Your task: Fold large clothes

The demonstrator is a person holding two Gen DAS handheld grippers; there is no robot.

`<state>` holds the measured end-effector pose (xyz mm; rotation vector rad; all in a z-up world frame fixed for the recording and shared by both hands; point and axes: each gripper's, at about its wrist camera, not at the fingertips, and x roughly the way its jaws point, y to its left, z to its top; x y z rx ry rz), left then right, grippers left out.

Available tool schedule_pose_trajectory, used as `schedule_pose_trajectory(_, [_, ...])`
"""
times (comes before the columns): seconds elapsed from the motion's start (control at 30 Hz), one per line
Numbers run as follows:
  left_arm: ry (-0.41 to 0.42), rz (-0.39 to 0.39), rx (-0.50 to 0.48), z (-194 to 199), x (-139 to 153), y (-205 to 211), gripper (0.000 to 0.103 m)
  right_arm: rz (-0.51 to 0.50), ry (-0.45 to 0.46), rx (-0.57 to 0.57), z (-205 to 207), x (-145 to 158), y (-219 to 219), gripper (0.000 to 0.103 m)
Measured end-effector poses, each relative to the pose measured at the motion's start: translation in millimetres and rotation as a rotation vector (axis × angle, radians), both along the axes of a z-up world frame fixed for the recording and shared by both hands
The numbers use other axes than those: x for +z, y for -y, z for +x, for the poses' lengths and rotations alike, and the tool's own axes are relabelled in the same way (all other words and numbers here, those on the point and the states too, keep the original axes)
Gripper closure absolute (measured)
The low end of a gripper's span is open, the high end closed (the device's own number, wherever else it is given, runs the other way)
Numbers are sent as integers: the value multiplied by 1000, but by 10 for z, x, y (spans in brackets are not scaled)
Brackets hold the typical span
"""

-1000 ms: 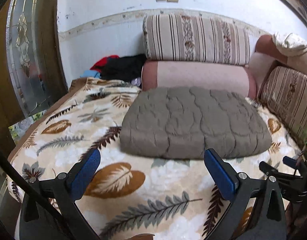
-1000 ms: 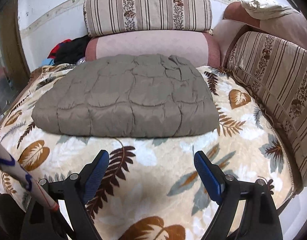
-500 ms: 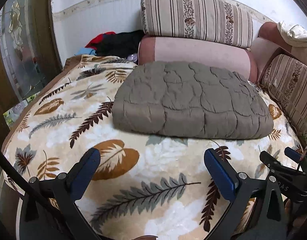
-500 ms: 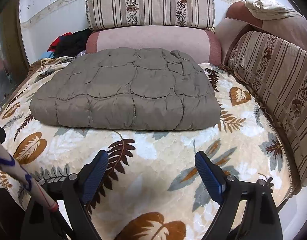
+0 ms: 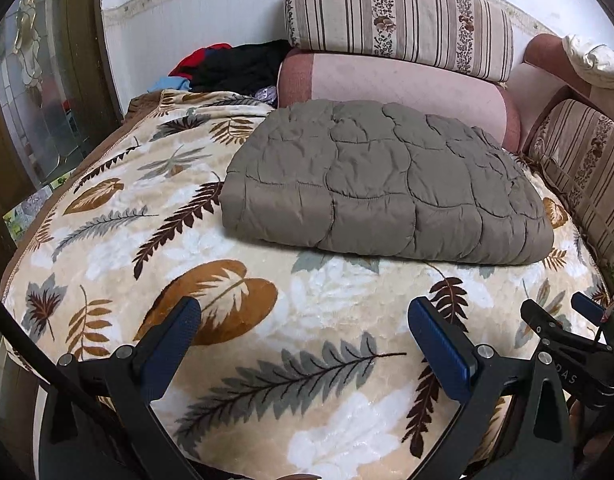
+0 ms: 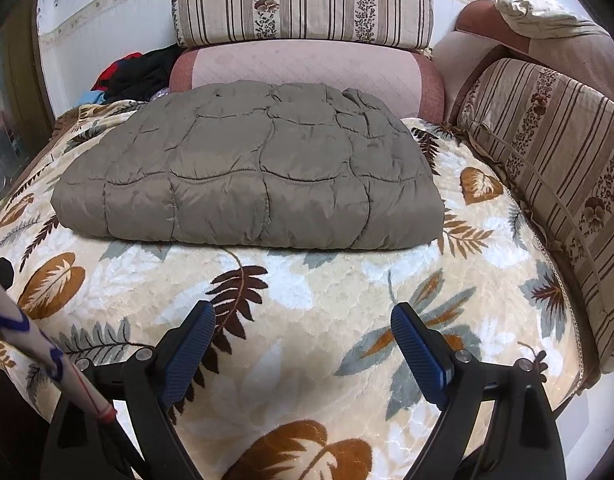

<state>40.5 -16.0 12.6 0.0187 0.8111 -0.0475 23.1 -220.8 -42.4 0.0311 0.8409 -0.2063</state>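
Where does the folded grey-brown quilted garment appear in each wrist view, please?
Left wrist: the quilted garment lies right of centre, in the upper half.
Right wrist: the quilted garment lies left of centre, in the upper half.
Shared landmark: the striped bolster cushion, on the pink one directly behind the garment.

Quilted jacket (image 6: 243,176) – matt puffy fabric, blanket (image 6: 307,280) – plush w/ sheen, striped woven cushions (image 6: 303,4)

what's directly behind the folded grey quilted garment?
Behind the folded grey quilted garment lies a pink bolster, with a striped cushion stacked on top. The garment's far edge hides the bolster's base, so contact can't be confirmed. It rests on the leaf-print blanket.
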Motion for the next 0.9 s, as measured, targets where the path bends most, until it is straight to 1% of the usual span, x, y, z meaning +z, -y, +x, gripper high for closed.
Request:
schedule_pose_trajectory(0.5, [-48,-4,12,60,-103,-4,0,-16,-22,-14,35,-78,7,10])
schedule_pose_trajectory(0.9, [-71,-6,22,96,-156,-23,0,-25,-39,-7,61,-124,-18,10])
